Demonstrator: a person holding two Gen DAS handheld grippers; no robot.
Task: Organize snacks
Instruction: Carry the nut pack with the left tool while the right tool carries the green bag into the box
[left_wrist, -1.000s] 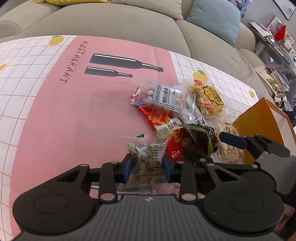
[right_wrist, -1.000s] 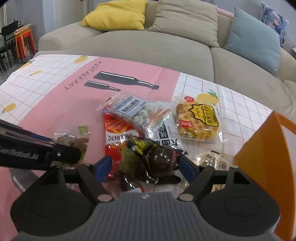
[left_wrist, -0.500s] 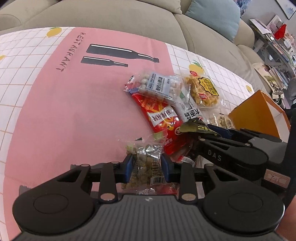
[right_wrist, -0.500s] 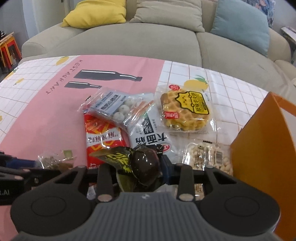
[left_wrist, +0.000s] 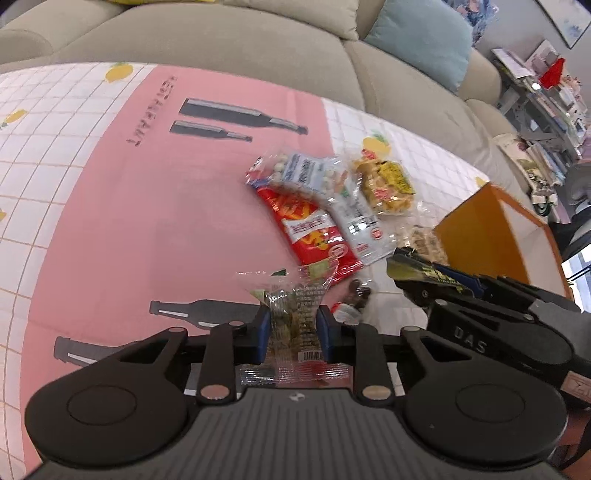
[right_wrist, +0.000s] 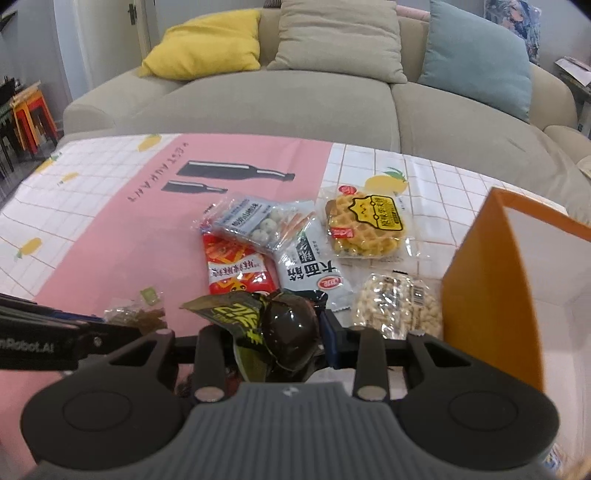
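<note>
The left gripper has just closed on a clear packet of green snacks, bottom centre; the right gripper pinches a dark foil packet; the orange box at right shows only its pale inner walls; waffle packet lies on the counter.

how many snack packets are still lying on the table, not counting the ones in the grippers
5, clustered left of the orange box: white-ball packet, red packet, white packet, waffle, and peanut packet beside the box. A small dark item below the grippers may be another.
</note>
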